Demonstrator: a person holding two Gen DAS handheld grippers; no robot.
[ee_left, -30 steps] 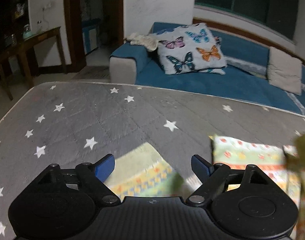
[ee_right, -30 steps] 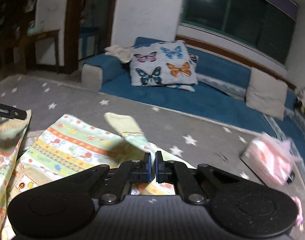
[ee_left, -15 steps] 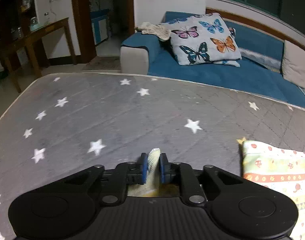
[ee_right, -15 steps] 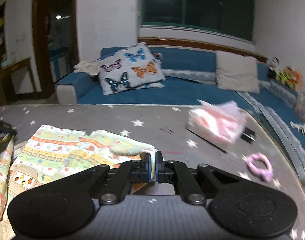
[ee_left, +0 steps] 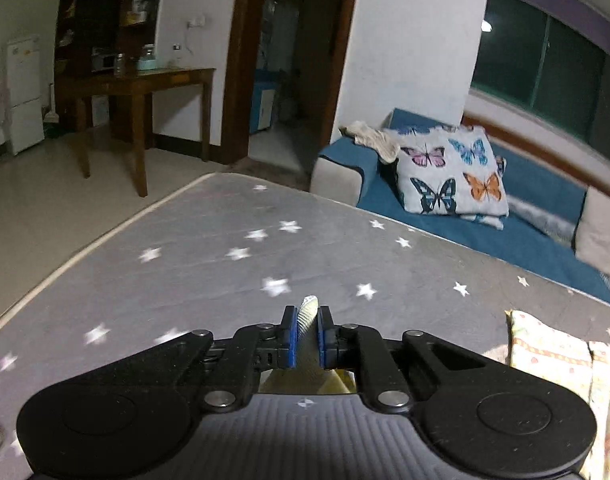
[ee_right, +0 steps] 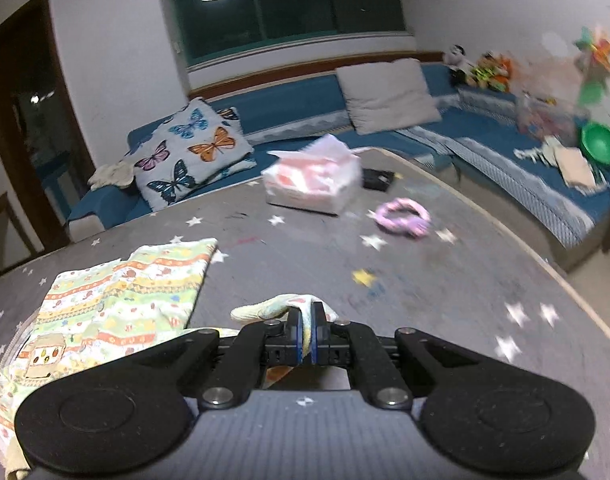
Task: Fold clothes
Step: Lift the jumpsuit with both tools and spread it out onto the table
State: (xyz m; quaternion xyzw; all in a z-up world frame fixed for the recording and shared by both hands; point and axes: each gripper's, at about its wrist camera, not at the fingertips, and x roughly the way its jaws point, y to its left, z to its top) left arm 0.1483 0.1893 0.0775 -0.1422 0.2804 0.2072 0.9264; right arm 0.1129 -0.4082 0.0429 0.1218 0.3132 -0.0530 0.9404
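A small patterned garment (ee_right: 117, 296), pale green and yellow with orange bands, lies on the grey star-print table (ee_right: 445, 280). My right gripper (ee_right: 307, 330) is shut on a cuff of the garment at its right side. My left gripper (ee_left: 307, 330) is shut on another pale edge of the garment, and the garment's body shows at the right in the left wrist view (ee_left: 561, 356). Both grippers hold the cloth just above the table.
A pink tissue pack (ee_right: 313, 180), a pink ring toy (ee_right: 403, 216) and a small black object (ee_right: 379, 178) lie at the table's far side. A blue sofa (ee_right: 305, 108) with a butterfly pillow (ee_left: 449, 176) runs behind. The table's left edge (ee_left: 105, 240) drops to the floor.
My left gripper closed on the garment's edge and swung left. My right gripper, still shut on the cuff, swung right, so the tissue pack and ring toy now sit ahead of it.
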